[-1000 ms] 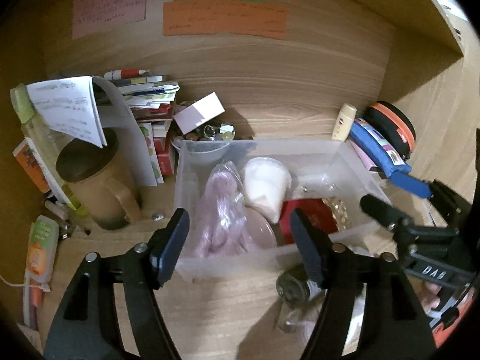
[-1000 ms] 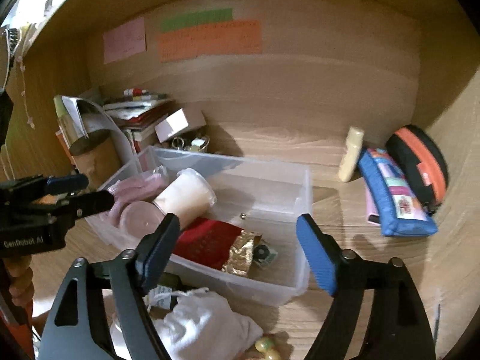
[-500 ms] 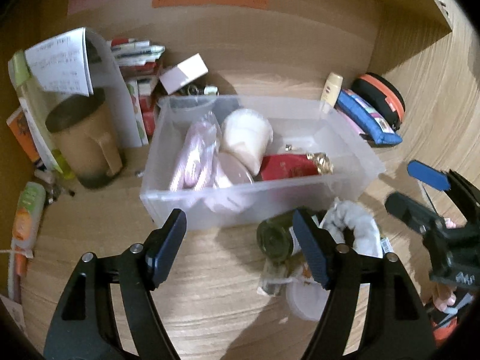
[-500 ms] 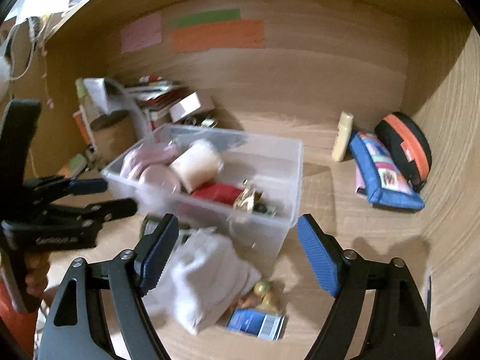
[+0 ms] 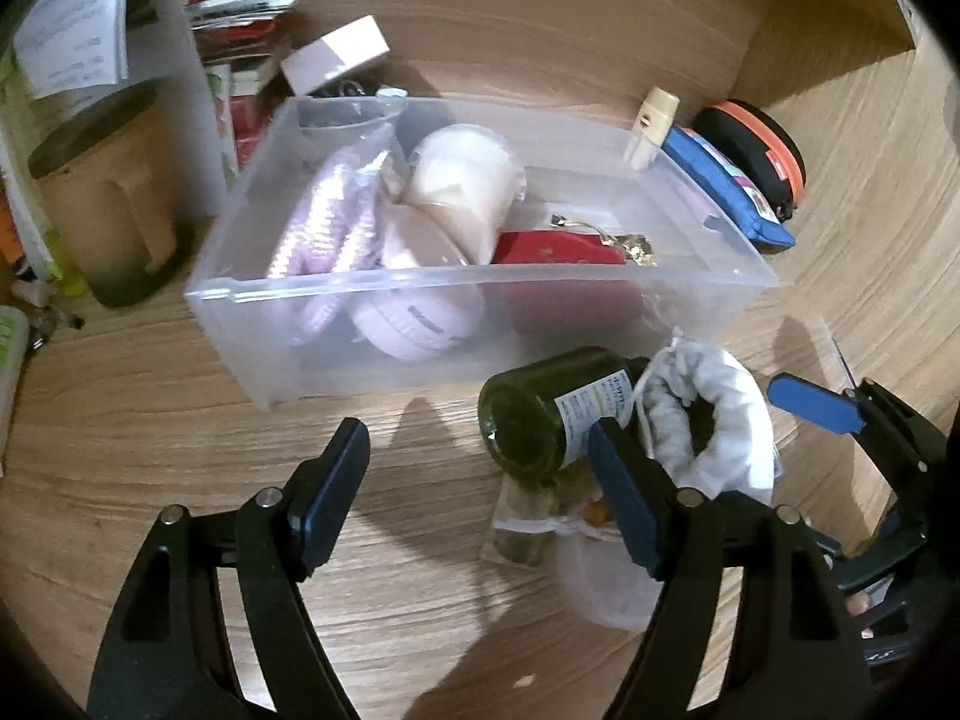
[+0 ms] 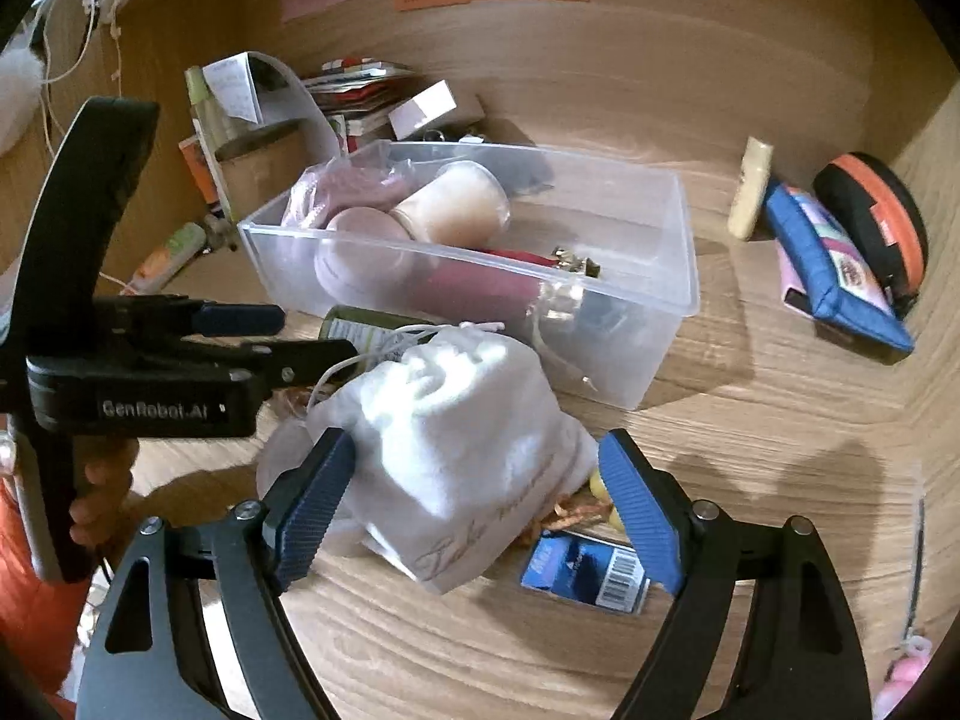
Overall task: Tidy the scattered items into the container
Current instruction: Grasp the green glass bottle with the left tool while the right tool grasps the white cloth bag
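A clear plastic container (image 5: pixel 708 276) (image 6: pixel 678 228) on the wooden desk holds a pink knit item, a white cup, a pink round case and a red pouch. In front of it lie a dark green bottle (image 5: pixel 540 414) (image 6: pixel 372 324), a white drawstring pouch (image 5: pixel 714 414) (image 6: pixel 456 444), a blue packet (image 6: pixel 585 570) and small sweets. My left gripper (image 5: pixel 480 492) is open and empty, with the bottle just ahead of its right finger. My right gripper (image 6: pixel 474 498) is open with the white pouch between its fingers, apart from the pads.
A tan mug (image 5: pixel 102 204), papers and books stand at the back left. A cream tube (image 6: pixel 747 192), a blue pencil case (image 6: pixel 834 258) and a black-orange case (image 6: pixel 876 216) lie at the right. Wooden walls close the back and right side.
Both grippers have drawn back from the container and lowered toward the items in front of it. The white pouch now lies between my right gripper's fingers.
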### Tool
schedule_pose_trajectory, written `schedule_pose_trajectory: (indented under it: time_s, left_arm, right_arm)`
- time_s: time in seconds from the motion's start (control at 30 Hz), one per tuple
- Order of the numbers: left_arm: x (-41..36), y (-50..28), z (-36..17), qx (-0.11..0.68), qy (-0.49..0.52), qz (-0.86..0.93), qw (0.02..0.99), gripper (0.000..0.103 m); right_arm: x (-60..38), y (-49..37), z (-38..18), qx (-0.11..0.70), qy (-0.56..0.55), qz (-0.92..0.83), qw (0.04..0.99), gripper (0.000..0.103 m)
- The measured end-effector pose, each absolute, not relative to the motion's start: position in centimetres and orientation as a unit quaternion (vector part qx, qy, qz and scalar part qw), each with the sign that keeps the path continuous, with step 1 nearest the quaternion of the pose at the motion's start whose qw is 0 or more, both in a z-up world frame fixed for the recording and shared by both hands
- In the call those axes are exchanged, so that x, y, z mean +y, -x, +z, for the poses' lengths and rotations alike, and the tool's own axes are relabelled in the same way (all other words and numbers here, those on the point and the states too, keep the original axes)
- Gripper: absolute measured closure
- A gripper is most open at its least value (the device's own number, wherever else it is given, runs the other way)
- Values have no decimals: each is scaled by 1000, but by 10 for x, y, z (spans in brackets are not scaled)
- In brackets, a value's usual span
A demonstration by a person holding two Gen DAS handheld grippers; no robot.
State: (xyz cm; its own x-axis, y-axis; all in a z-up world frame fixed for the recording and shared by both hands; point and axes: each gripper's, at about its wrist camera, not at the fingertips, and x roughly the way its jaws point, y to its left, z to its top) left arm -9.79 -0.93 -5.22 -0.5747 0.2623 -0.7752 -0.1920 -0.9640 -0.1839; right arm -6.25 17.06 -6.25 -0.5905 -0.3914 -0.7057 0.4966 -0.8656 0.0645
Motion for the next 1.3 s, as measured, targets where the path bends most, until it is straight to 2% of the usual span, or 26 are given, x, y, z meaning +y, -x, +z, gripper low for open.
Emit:
schedule_pose_trajectory:
  time_s: [0.13,0.3,0.37,0.43,0.5,0.6,0.67,0.8,0.87,1.1,1.2,1.3]
  left_arm:
    - [-3,104,-54,-42,448,882,138,21]
    - [4,109,-59,-58,457,874,153,18]
    - [7,111,-60,-64,459,872,159,18]
    - [8,114,-61,-71,461,869,163,18]
    - [11,116,-63,-72,463,868,166,18]
    - [14,118,-64,-72,465,866,170,19]
    - [16,121,-65,-80,468,862,180,23]
    - [21,124,-65,-93,472,852,206,40]
    - [26,124,-64,-82,469,855,204,40]
    - [32,110,-50,-40,429,887,164,43]
    - [24,101,-38,-42,414,895,161,53]
    - [18,94,-27,-43,399,903,150,56]
  right_arm:
    - [177,72,-66,49,-393,-880,264,13]
    - [181,78,-76,25,-418,-859,293,14]
    - [180,78,-77,26,-420,-856,300,19]
    - [180,77,-76,29,-420,-852,311,32]
    - [181,77,-76,31,-418,-851,317,36]
    - [183,75,-75,23,-418,-847,327,49]
    - [184,74,-74,26,-413,-851,322,52]
    - [187,69,-72,34,-403,-860,311,58]
    - [190,68,-70,39,-400,-864,303,71]
    - [203,63,-63,42,-386,-878,278,75]
    - [208,61,-54,40,-375,-886,269,75]
    - [213,60,-43,38,-360,-894,264,75]
